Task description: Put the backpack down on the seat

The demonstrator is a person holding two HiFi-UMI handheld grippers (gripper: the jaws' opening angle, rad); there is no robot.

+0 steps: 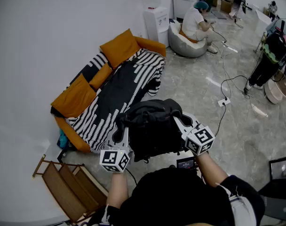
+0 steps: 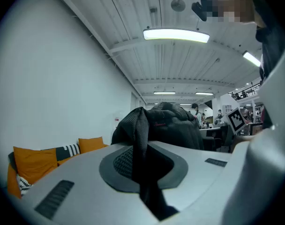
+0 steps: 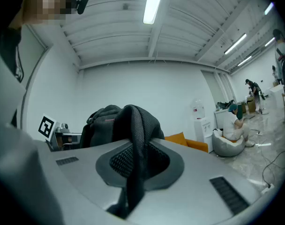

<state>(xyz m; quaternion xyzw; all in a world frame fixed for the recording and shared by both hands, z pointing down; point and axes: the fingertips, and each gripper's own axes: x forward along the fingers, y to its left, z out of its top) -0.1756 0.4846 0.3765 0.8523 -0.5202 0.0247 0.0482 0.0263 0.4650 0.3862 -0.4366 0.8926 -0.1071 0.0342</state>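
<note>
A black backpack (image 1: 154,126) hangs in the air in front of me, held up between both grippers. My left gripper (image 1: 120,134) is shut on one mesh shoulder strap (image 2: 135,139), which runs down between its jaws. My right gripper (image 1: 182,123) is shut on the other strap (image 3: 138,144) in the same way. The backpack's body (image 2: 173,121) bulges just beyond the jaws in both gripper views. The seat is a low sofa (image 1: 110,95) with a black-and-white striped cover and orange cushions (image 1: 119,46), against the wall up and left of the backpack.
A folded wooden rack (image 1: 67,182) lies on the floor at my lower left. A water dispenser (image 1: 156,25) stands past the sofa's far end. A person sits on a grey beanbag (image 1: 187,41). Cables and a power strip (image 1: 224,101) cross the floor on the right.
</note>
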